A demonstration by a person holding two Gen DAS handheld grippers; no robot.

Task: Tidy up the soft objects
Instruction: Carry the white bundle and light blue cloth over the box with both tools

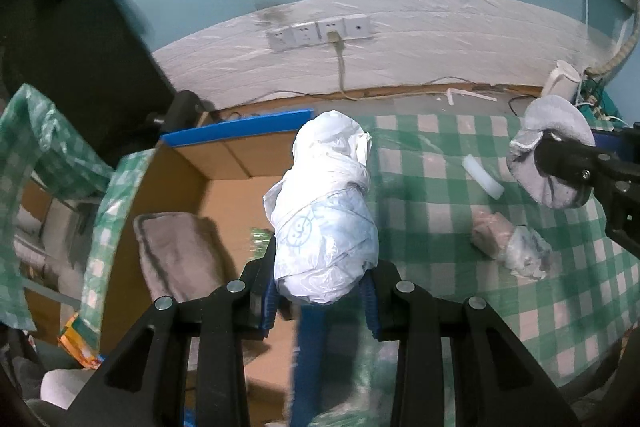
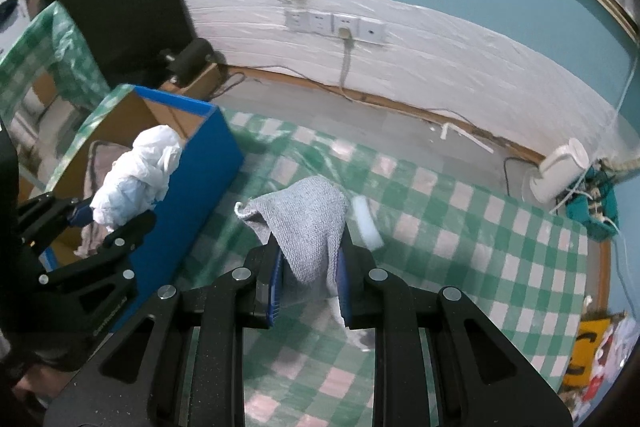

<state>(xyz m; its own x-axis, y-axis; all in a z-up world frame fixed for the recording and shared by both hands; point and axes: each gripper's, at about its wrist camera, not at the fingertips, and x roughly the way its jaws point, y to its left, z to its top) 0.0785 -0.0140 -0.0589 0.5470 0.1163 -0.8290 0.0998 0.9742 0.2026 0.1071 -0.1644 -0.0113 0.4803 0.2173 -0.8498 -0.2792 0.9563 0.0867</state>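
Left claw [image 1: 320,291] clamps white bundle [image 1: 326,211]; right claw [image 2: 310,287] clamps grey cloth [image 2: 308,223].

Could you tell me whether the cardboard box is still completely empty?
No, a folded brownish-grey cloth already lies inside the cardboard box, beside the white plastic bundle held by the left tool.

no readable text, smiley drawing on white plastic bundle [image 1: 324,223]

Wall sockets [image 1: 319,32], white kettle [image 2: 560,169], checked tablecloth [image 2: 480,227].
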